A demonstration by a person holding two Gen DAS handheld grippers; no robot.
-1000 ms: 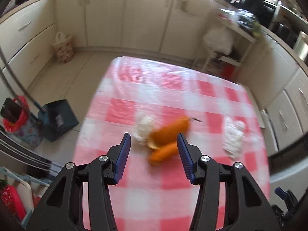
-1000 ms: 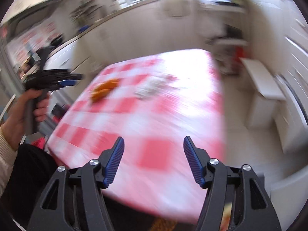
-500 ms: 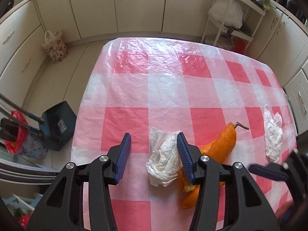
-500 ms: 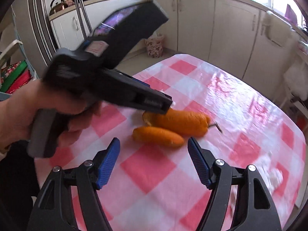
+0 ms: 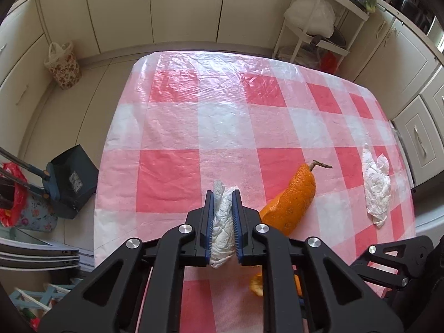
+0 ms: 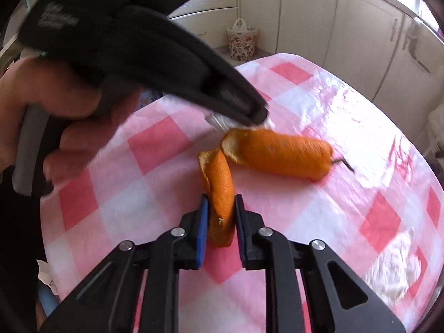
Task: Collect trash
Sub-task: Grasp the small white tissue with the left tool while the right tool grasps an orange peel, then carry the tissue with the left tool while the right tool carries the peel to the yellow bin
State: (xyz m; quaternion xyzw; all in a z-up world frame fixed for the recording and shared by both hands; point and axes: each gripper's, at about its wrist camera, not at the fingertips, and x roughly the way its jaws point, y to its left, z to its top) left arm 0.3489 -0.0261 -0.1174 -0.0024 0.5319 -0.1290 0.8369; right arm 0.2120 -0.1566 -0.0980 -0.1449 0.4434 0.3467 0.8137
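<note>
- Left tool (image 5: pixel 222 227): closed on a crumpled tissue (image 5: pixel 222 222). The wad fills the gap between the blue pads and sticks out past both ends. I judge it a firm grip.
- Right tool (image 6: pixel 219 222): closed on a peel strip (image 6: pixel 219 188). The strip runs forward along the fingers, its free end curling up near the big peel.
- Big peel (image 5: pixel 291 202), stem end away from me, lies on the bench (image 5: pixel 222 127) just right of the left tool. From the right wrist it sits ahead of the right tool, long axis running left to right across that view, cut end touching or nearly touching the strip's tip; I cannot tell which.
- Second tissue (image 5: pixel 376 186) lies flat near the bench's right edge, well apart from both tools.
- Both tools are loaded, so neither can pick more until I unload.
- Key relation: a dustpan (image 5: pixel 69 177) and a red-lined bin (image 5: pixel 11 194) stand on the floor off the bench's left edge, on the left tool's side. The left hand is nearer; the right would have to cross over.
- Judgement: lift both clear, carry left first toward the floor bin.
- Risk: lifting the strip may drag the big peel if they are still joined.
</note>
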